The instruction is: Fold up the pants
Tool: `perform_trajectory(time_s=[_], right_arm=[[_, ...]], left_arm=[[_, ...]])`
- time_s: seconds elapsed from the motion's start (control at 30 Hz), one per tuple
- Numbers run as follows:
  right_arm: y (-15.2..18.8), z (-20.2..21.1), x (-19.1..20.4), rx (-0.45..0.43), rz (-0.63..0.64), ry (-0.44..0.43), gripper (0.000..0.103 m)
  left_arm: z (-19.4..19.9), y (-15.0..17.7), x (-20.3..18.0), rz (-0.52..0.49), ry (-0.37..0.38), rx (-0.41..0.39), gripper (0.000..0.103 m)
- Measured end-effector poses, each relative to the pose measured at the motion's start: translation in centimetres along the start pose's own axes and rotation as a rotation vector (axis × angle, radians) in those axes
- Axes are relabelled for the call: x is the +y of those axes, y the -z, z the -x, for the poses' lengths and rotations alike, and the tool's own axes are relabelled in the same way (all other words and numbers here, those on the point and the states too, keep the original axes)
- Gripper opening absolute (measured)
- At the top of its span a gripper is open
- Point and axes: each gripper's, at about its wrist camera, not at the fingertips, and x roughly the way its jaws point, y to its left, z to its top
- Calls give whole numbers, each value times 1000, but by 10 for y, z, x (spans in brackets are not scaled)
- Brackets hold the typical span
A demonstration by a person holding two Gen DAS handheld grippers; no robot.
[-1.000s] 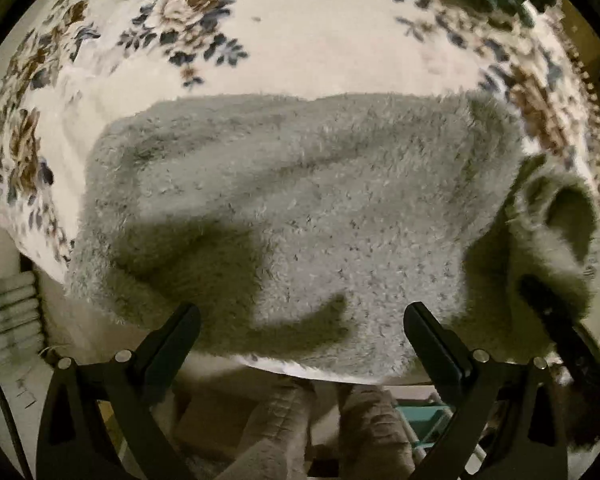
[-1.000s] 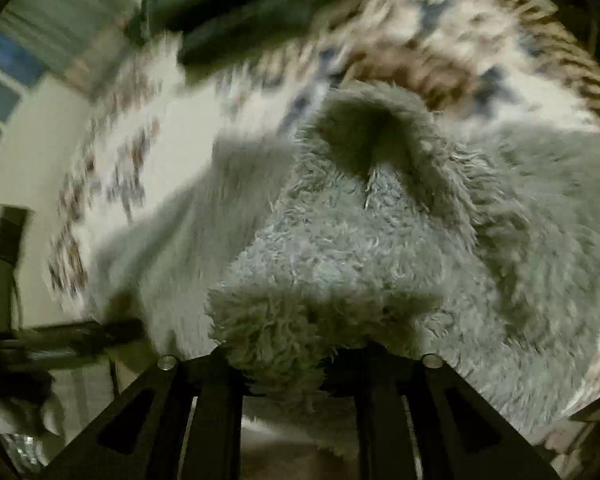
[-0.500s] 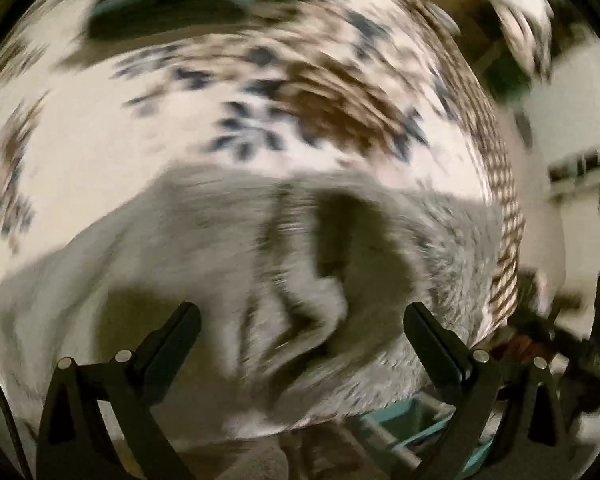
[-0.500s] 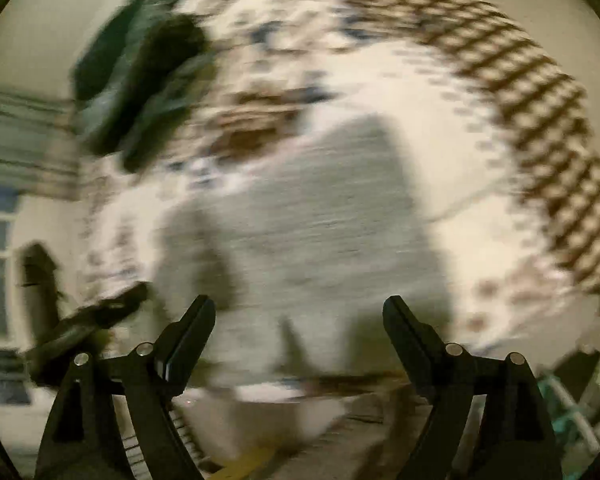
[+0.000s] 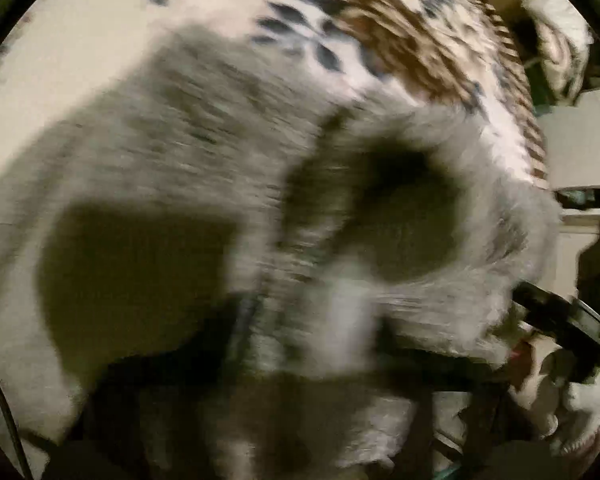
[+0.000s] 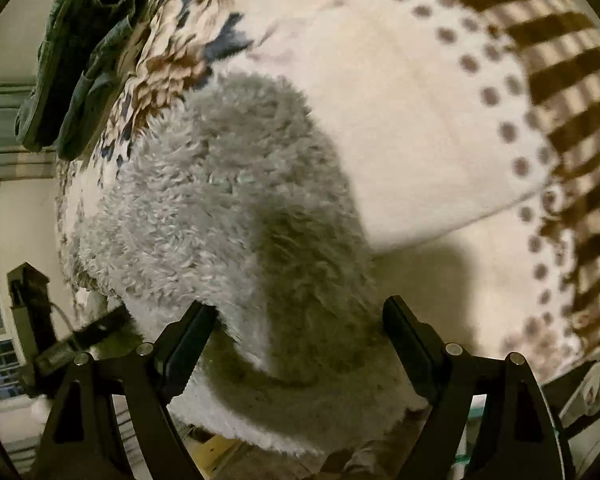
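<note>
The grey fleece pants lie folded on a floral blanket. In the blurred left wrist view the pants fill the middle, with a dark leg opening at the right. My left gripper has its jaws closing, and a bunched fold of fleece is pinched between its dark fingers. My right gripper hangs just above the near end of the pants; its jaws are wide and closing slightly, with fleece between them that the pads do not touch. Each gripper shows at the edge of the other's view: the right gripper, the left gripper.
A dark green garment lies at the blanket's far left corner. The blanket has a brown checked border on the right. The bed's near edge runs below both grippers, with floor clutter beneath. White furniture stands to the right.
My right gripper let go of the fleece fold, opened and swung over to the pants' near end. My left gripper moved right toward the leg opening and its jaws came together on fleece.
</note>
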Motion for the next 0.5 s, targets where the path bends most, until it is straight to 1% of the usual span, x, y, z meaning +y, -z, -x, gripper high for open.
perform_trajectory(time_s=[0.03, 0.07, 0.1, 0.13, 0.17, 0.2, 0.27, 0.3, 0.33, 0.37, 0.4, 0.43, 0.47, 0.5], right_arm=[[-1, 0, 2, -4, 6, 9, 50], [-3, 0, 5, 3, 12, 23, 33], [-5, 3, 10, -9, 23, 36, 32], [-5, 7, 15, -20, 27, 38, 28], [-6, 12, 18, -25, 24, 30, 27], [-7, 17, 21, -26, 20, 22, 27], [-9, 20, 25, -23, 15, 12, 27], [-10, 16, 28, -3, 23, 21, 27], [-12, 9, 33, 31, 28, 40, 28], [-13, 6, 36, 46, 29, 59, 31], [-13, 4, 38, 56, 31, 78, 35], [-14, 2, 42, 67, 36, 118, 44], [-14, 2, 46, 72, 43, 145, 50], [-14, 5, 52, 64, 56, 174, 52]], left_arm=[[2, 2, -3, -6, -13, -11, 22], [8, 5, -6, -21, -22, -38, 17], [17, 9, -8, -25, -29, -64, 16], [28, 14, -8, -20, -33, -90, 16], [36, 20, -4, -3, -27, -104, 16], [36, 21, 0, 11, -21, -102, 16], [26, 25, 11, 49, -22, -74, 16], [18, 28, 20, 82, -15, -48, 17], [13, 28, 26, 95, -9, -39, 19], [15, 29, 28, 116, 6, -37, 21], [23, 29, 30, 135, 28, -49, 28], [32, 30, 31, 151, 33, -60, 30], [48, 30, 32, 182, 42, -91, 32], [61, 31, 33, 199, 49, -121, 39]])
